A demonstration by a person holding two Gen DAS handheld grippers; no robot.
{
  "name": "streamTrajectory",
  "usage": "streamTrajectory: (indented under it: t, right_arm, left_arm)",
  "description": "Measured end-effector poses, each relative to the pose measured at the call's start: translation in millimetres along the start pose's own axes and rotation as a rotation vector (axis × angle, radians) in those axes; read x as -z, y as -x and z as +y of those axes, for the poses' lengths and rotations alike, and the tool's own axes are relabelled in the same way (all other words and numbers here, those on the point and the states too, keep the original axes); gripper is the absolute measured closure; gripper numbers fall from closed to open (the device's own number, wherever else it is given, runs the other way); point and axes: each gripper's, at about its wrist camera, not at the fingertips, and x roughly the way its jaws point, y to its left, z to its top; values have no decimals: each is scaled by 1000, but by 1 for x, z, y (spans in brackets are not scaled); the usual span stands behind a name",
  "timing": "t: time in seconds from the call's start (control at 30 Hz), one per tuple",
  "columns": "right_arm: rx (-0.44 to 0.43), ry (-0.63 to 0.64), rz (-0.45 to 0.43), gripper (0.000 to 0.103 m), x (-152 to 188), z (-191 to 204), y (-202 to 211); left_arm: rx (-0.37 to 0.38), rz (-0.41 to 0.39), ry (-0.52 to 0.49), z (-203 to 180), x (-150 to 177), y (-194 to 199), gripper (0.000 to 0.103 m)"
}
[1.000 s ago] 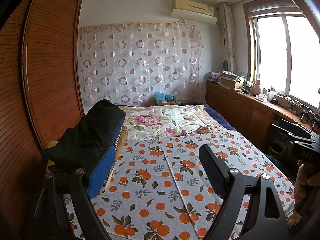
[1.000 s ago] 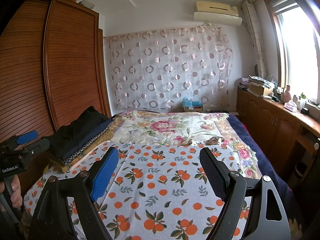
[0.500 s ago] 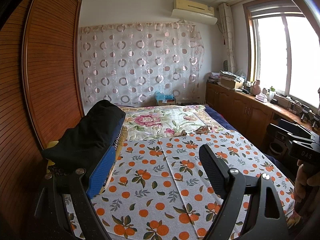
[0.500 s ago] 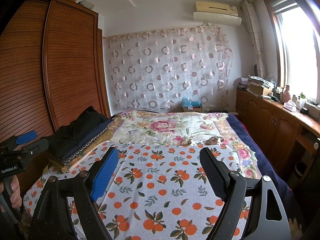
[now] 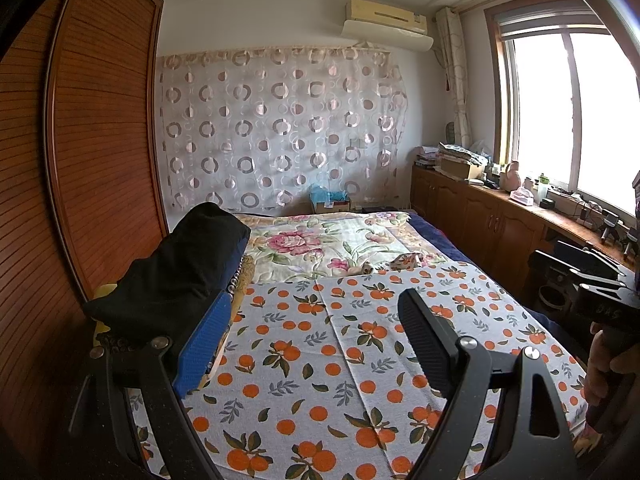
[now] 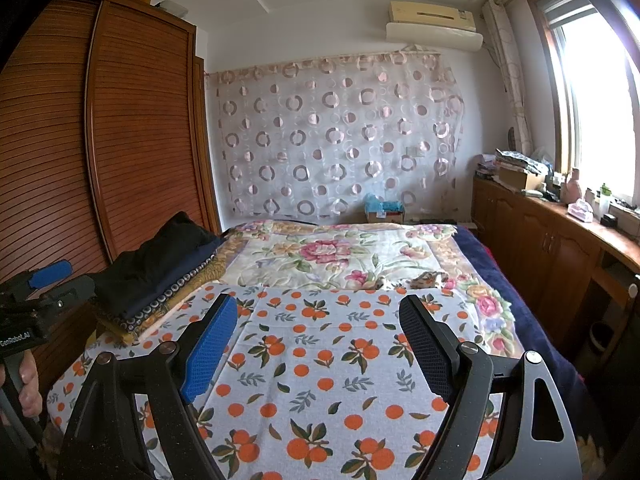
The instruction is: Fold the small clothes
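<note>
both the left gripper [image 5: 308,336] and right gripper [image 6: 318,340] hover spread wide and empty over the orange-print sheet [image 6: 320,360], while the small garment [image 6: 426,280], crumpled far ahead at the sheet's edge, looks light and floppy, best pinched at corners.

From my feed: bed covered by an orange-print sheet [image 5: 320,344] at the near end, a floral quilt [image 5: 328,244] beyond it. Slatted wooden wardrobe [image 5: 100,152] along the left wall. Sheer circle-pattern curtain [image 5: 280,128] across the far wall, air conditioner [image 5: 386,20] mounted above it. I see a window [image 5: 560,104] on the right, bright. Below it a wooden cabinet run [image 5: 480,220], top cluttered with boxes and bottles. A cardboard box [image 6: 384,210] sits past the bed's far end.
</note>
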Motion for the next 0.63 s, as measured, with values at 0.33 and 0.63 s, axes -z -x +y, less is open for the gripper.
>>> streamTrajectory:
  t: [0.33, 0.63]
  right_arm:
    - [-1, 1, 0, 19, 0, -2, 0]
    - [1, -2, 4, 19, -1, -3, 0]
  left_arm:
    - [0, 0, 0, 0, 1, 0, 17]
    - [1, 0, 1, 1, 2, -1, 17]
